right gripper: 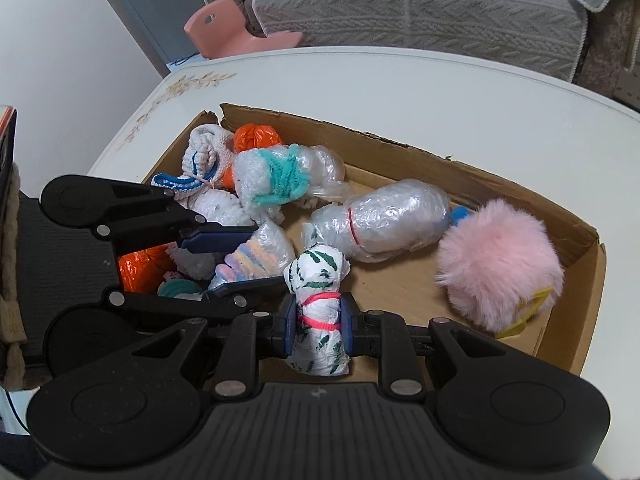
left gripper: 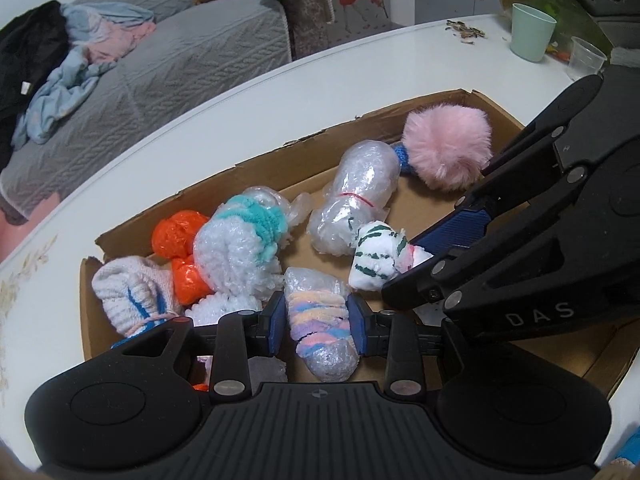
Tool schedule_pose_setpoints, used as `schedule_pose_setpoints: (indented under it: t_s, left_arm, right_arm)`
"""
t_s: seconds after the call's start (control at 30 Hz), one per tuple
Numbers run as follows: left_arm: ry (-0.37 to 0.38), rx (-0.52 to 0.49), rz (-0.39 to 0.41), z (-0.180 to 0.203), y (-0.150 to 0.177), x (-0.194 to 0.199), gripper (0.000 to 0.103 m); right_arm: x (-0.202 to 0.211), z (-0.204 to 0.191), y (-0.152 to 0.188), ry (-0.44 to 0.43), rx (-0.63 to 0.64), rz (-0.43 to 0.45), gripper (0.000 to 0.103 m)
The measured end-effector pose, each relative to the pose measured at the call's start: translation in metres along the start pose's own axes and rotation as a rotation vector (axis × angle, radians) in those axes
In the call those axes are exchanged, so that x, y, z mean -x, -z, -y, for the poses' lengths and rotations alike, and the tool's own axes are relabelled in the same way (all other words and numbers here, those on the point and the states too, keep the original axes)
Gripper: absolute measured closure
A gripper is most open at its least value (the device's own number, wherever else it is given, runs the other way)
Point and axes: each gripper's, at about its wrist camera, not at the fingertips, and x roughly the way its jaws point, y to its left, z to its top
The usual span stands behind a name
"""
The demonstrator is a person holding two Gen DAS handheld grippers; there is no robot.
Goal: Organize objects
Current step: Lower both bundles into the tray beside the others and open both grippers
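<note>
A shallow cardboard box (left gripper: 280, 164) (right gripper: 480, 176) on the white table holds several wrapped bundles. My left gripper (left gripper: 320, 326) is shut on a pastel-striped bundle in clear plastic (left gripper: 320, 320) (right gripper: 256, 258), low inside the box. My right gripper (right gripper: 319, 326) is shut on a white bundle with green stripes (right gripper: 316, 276) (left gripper: 376, 256), bound by a pink elastic, also down in the box. The two grippers sit side by side; the right one shows in the left wrist view (left gripper: 416, 256) and the left one in the right wrist view (right gripper: 236, 264).
Also in the box: a pink fluffy pompom (left gripper: 446, 146) (right gripper: 500, 264), a clear plastic bundle (left gripper: 356, 196) (right gripper: 384, 220), a white-and-teal bundle (left gripper: 244, 236), orange bundles (left gripper: 180, 232), a knitted white bundle (left gripper: 132, 292). A green cup (left gripper: 532, 32) and a clear cup (left gripper: 586, 60) stand on the table. A grey sofa (left gripper: 160, 64) lies beyond.
</note>
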Motion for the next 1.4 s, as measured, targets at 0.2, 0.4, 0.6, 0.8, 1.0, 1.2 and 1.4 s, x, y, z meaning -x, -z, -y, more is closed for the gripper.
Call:
schedule_pose_setpoints:
  t_s: [0.2, 0.4, 0.6, 0.8, 1.0, 1.2, 1.4]
  left_arm:
    - [0.005, -0.024, 0.007, 0.0, 0.0, -0.001, 0.057]
    - [0.002, -0.036, 0.009, 0.0, 0.0, -0.002, 0.043]
    - [0.001, -0.054, 0.014, 0.001, 0.0, 0.0, 0.04]
    - [-0.002, -0.064, 0.024, 0.001, 0.0, 0.007, 0.036]
    - [-0.01, -0.069, 0.03, 0.002, 0.0, 0.011, 0.032]
    - [-0.011, -0.07, 0.03, 0.004, 0.001, 0.015, 0.031]
    - [-0.012, -0.062, 0.04, 0.003, 0.001, 0.028, 0.029]
  right_arm:
    - [0.003, -0.001, 0.001, 0.007, 0.001, -0.002, 0.082]
    - [0.005, 0.002, 0.002, 0.011, -0.011, -0.002, 0.08]
    - [0.008, 0.003, 0.004, 0.011, -0.014, -0.008, 0.075]
    - [0.013, 0.002, 0.004, 0.006, -0.013, -0.004, 0.072]
    - [0.014, 0.0, 0.004, 0.007, -0.005, -0.009, 0.07]
    - [0.015, -0.003, 0.004, 0.009, 0.003, -0.011, 0.069]
    - [0.021, -0.003, 0.005, 0.011, 0.002, 0.0, 0.065]
